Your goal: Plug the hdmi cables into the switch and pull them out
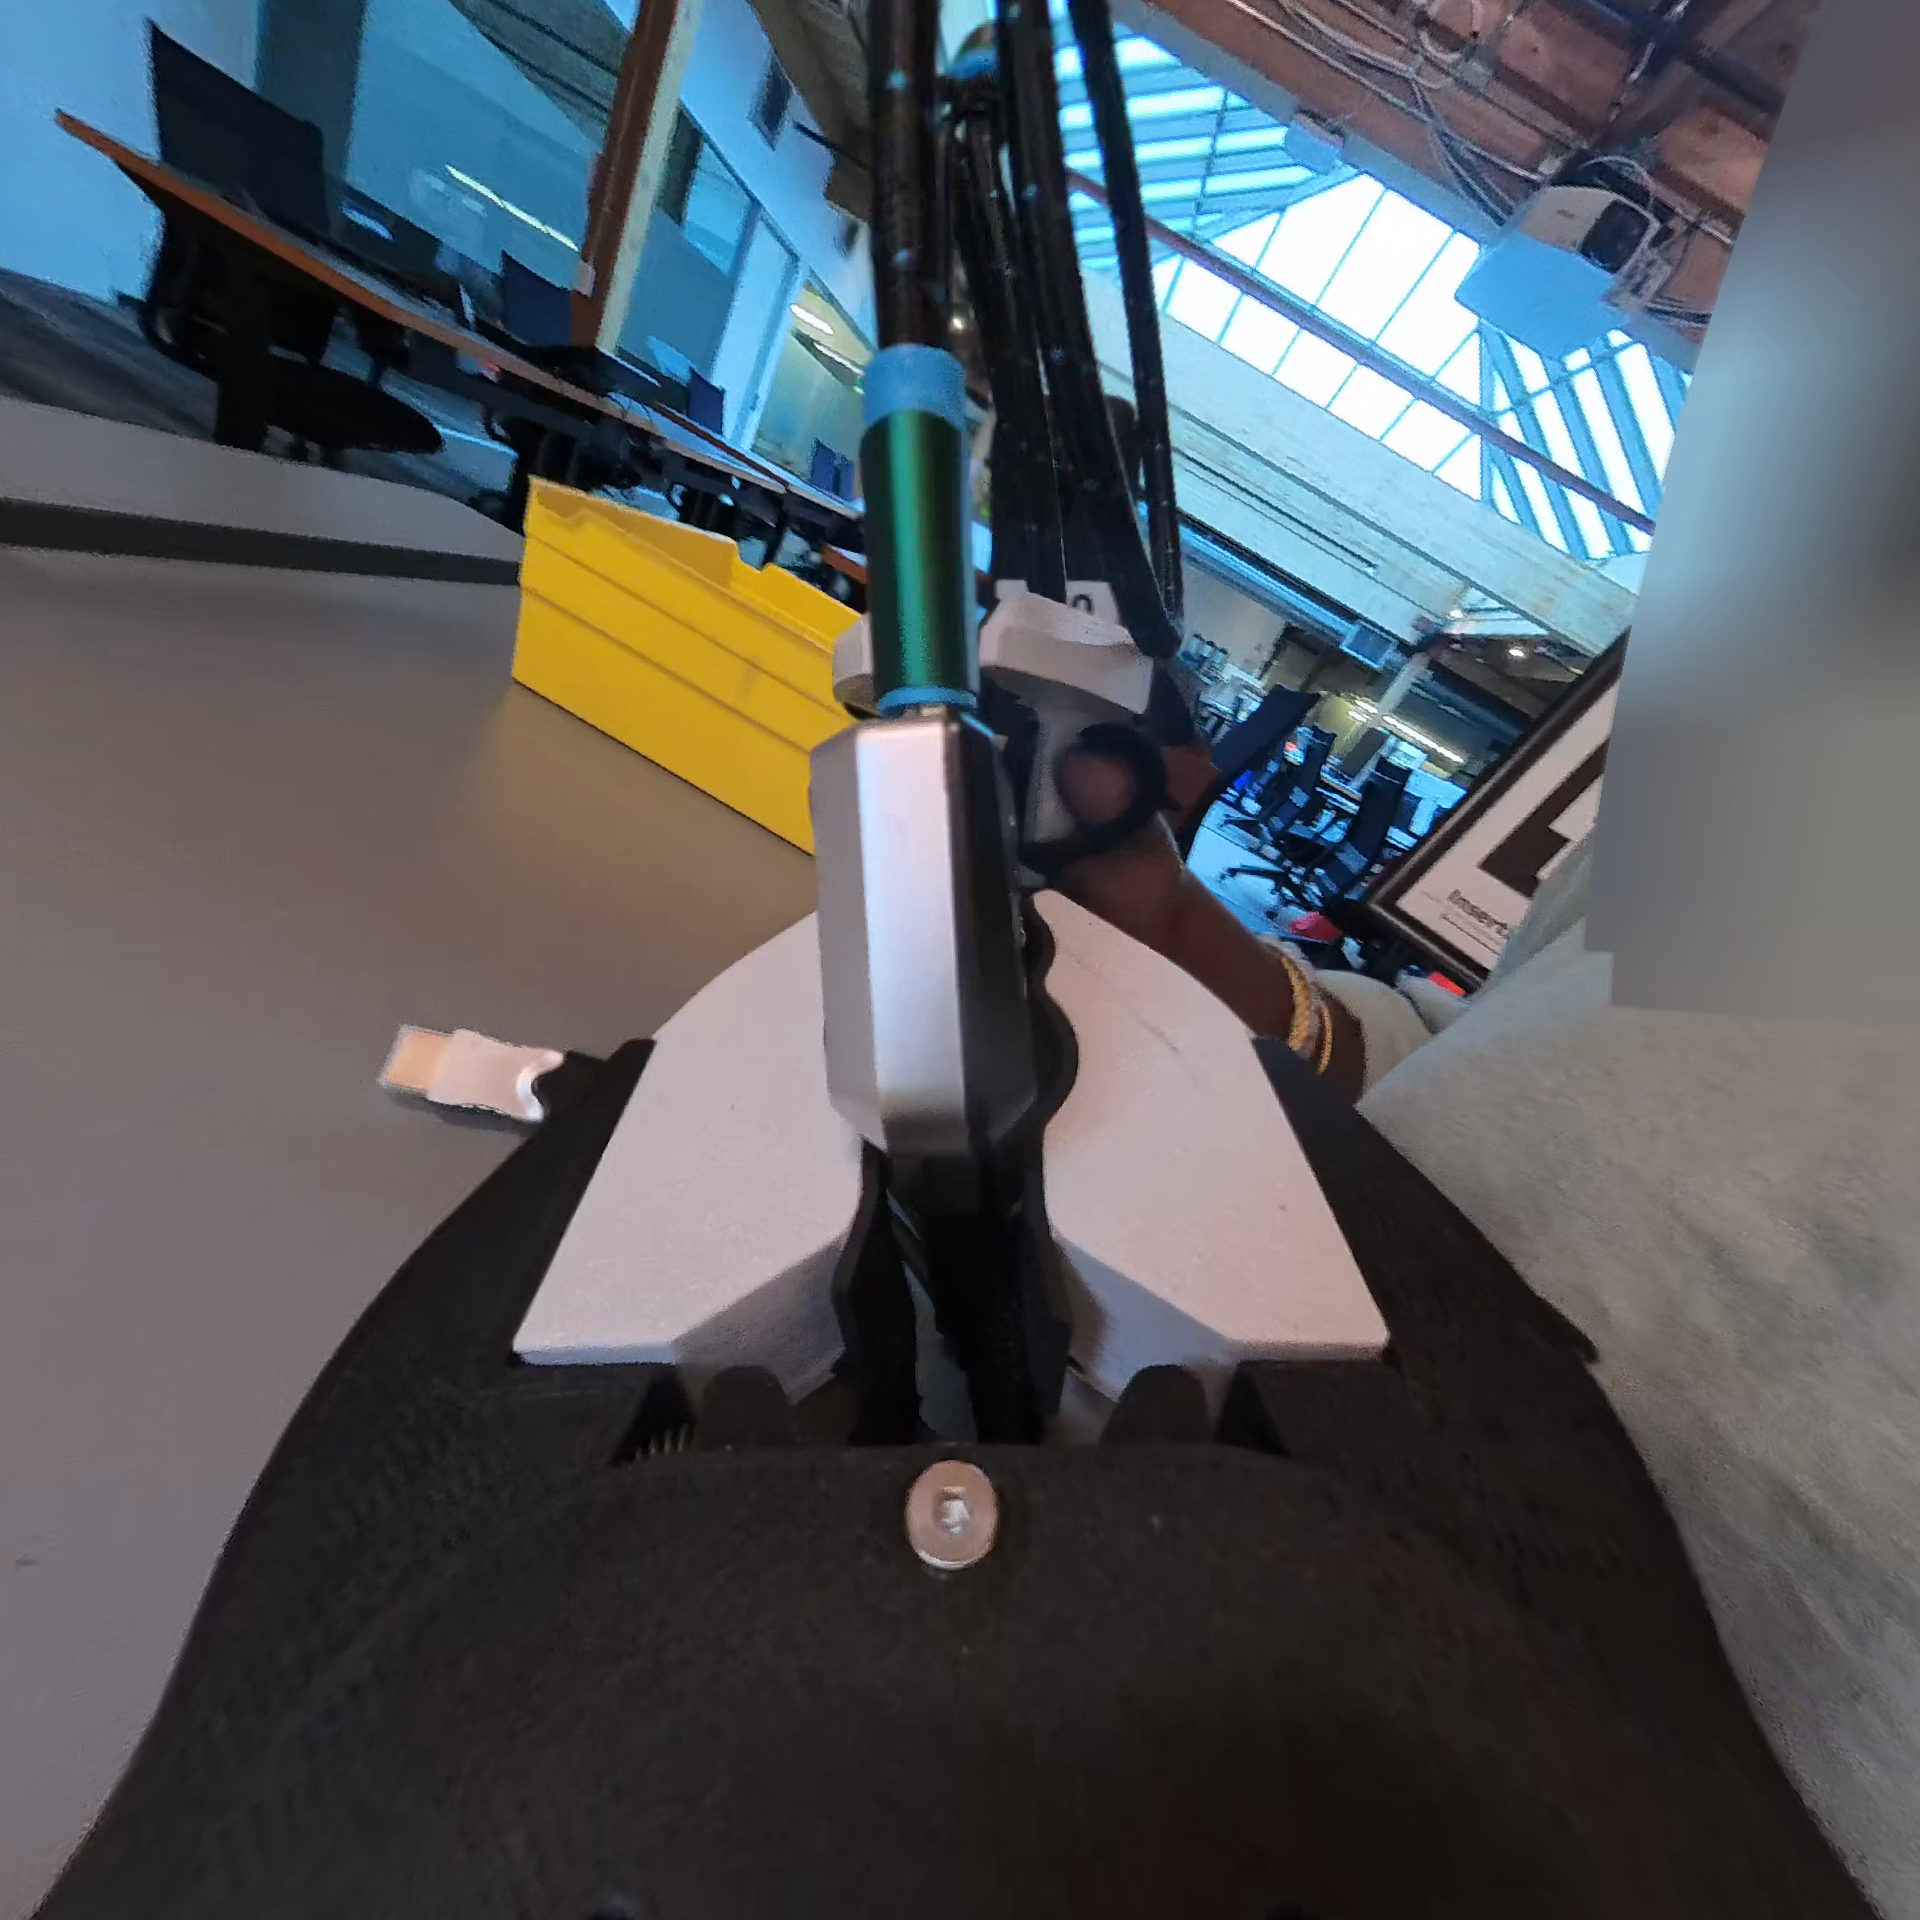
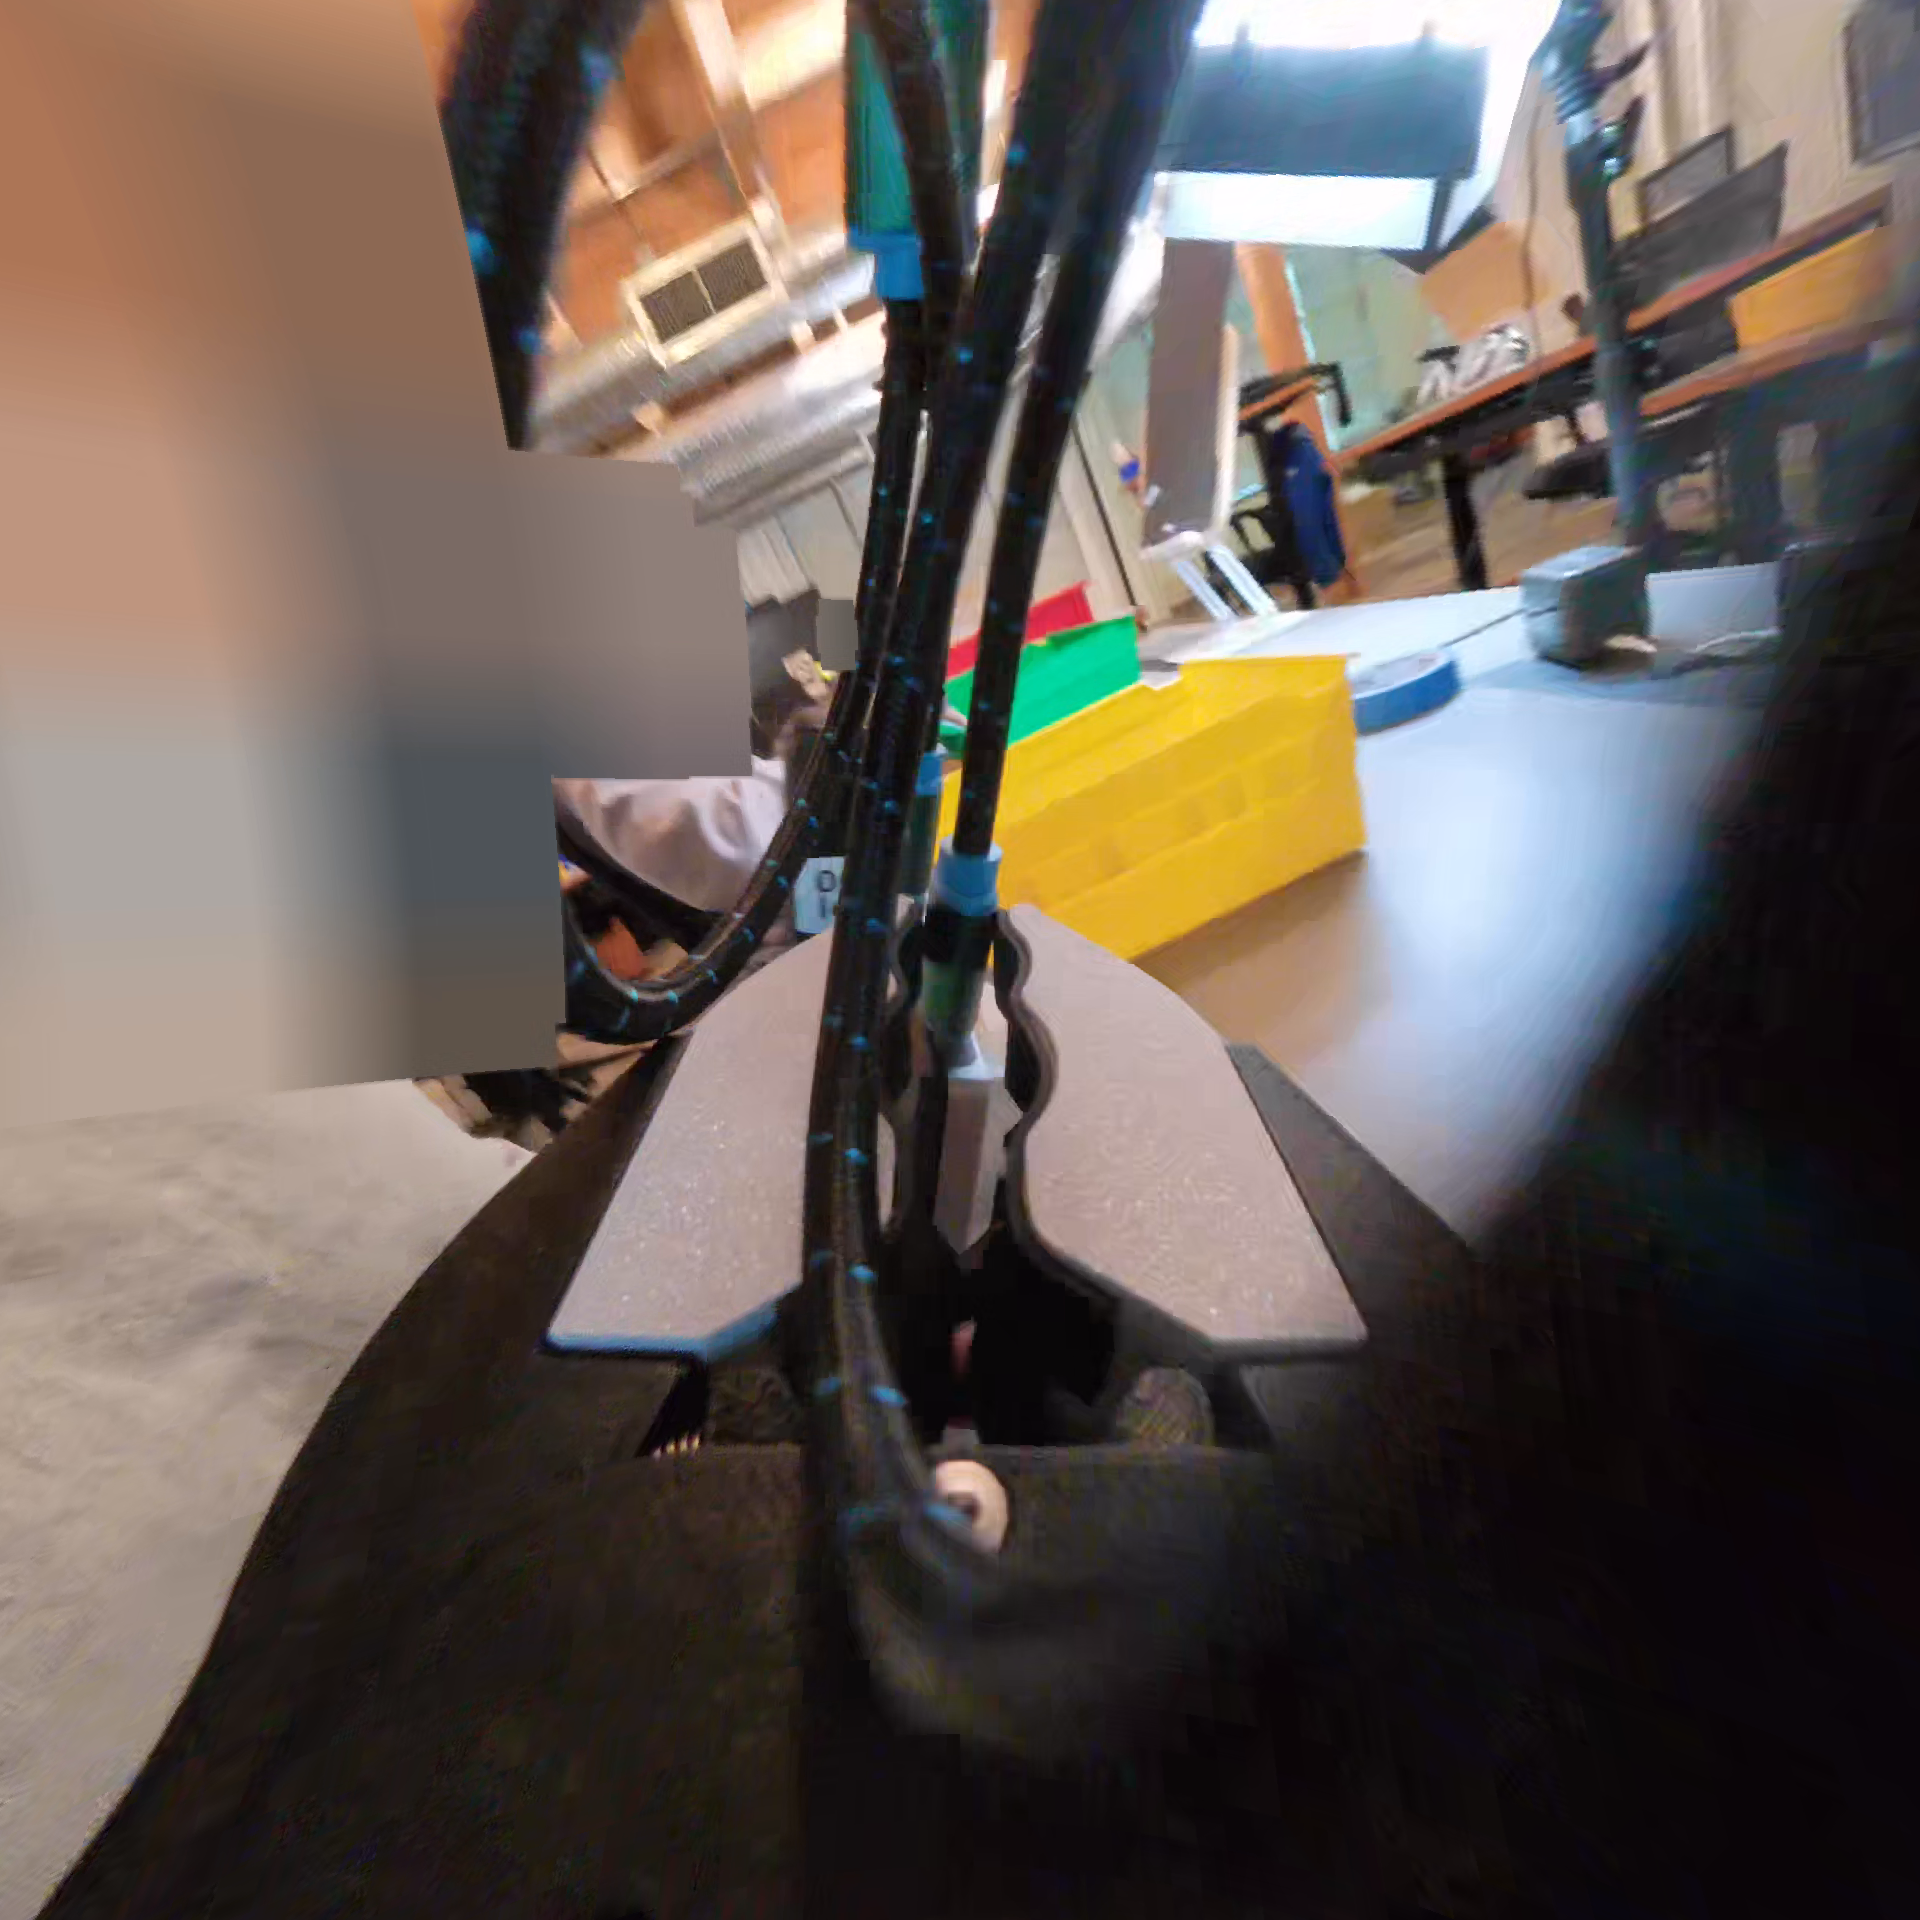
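In the left wrist view my left gripper point(image 1: 925, 935) is shut on a silver switch point(image 1: 894, 935) with a black face, held upright above the table. A cable with a green collar point(image 1: 914, 561) stands out of the switch's top, among several black braided cables point(image 1: 1101, 312). A loose silver plug point(image 1: 468, 1075) lies on the table to the left. The right gripper point(image 1: 1070, 665) and a hand point(image 1: 1132, 862) show just behind the switch. In the right wrist view my right gripper point(image 2: 935, 935) is shut on a silver hdmi plug point(image 2: 971, 1132) with a green collar. A braided cable point(image 2: 842, 1143) crosses its left finger.
A yellow bin point(image 1: 675, 665) stands on the grey table point(image 1: 260, 831), and it also shows in the right wrist view point(image 2: 1174, 790). A green bin point(image 2: 1060, 675), a blue tape roll point(image 2: 1403, 681) and a grey device point(image 2: 1584, 603) lie beyond it. A framed sign point(image 1: 1507, 831) stands at the right.
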A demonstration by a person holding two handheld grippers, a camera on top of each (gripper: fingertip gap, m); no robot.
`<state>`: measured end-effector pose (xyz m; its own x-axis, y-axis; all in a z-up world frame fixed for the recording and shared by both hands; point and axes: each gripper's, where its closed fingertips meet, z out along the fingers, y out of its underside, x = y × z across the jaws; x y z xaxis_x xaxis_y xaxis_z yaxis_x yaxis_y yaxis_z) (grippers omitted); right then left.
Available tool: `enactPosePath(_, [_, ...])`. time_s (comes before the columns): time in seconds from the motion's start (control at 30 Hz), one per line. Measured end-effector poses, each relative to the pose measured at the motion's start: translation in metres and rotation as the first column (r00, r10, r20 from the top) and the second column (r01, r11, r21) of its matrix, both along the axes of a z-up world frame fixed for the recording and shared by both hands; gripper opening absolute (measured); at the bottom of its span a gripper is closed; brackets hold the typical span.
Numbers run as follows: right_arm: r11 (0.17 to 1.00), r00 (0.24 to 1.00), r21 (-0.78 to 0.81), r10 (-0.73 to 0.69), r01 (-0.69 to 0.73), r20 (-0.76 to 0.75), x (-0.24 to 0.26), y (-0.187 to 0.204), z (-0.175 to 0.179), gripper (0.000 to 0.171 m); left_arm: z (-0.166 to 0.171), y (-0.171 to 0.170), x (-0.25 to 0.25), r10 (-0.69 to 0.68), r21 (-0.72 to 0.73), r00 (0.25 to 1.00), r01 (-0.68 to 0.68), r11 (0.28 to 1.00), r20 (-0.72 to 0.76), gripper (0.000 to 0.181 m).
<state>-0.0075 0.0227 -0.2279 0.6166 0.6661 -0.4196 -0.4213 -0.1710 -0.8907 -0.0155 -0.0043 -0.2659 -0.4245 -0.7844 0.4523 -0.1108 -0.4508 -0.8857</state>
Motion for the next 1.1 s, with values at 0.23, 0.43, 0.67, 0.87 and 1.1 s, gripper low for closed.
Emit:
enactPosePath(0.23, [0.989,0.981,0.127,0.098,-0.078,-0.165,-0.008,-0.012,0.022,0.013,0.02,-0.01,0.004,0.105,0.192,0.984,-0.131,0.973,0.143,0.037])
enactPosePath(0.43, [0.997,0.983,0.079,-0.009,0.023,-0.182,-0.004,-0.006,0.014,0.013,0.015,-0.006,0.006,0.201,0.272,0.97,-0.232,0.934,0.136,0.033])
enactPosePath(0.67, [0.934,0.948,0.158,-0.314,0.319,-0.06,0.003,-0.004,0.012,0.033,0.035,0.022,0.005,0.492,0.525,0.795,-0.605,0.599,0.355,0.032])
enactPosePath(0.87, [0.913,0.936,0.221,-0.351,0.342,0.003,-0.001,-0.005,0.023,0.021,0.023,0.012,0.015,0.473,0.716,0.792,-0.581,0.388,0.386,0.033])
enactPosePath(1.1, [0.737,0.745,0.625,-0.564,0.258,0.357,-0.014,-0.031,0.039,0.022,0.002,0.018,0.019,0.511,0.78,0.796,-0.531,0.331,0.325,0.027])
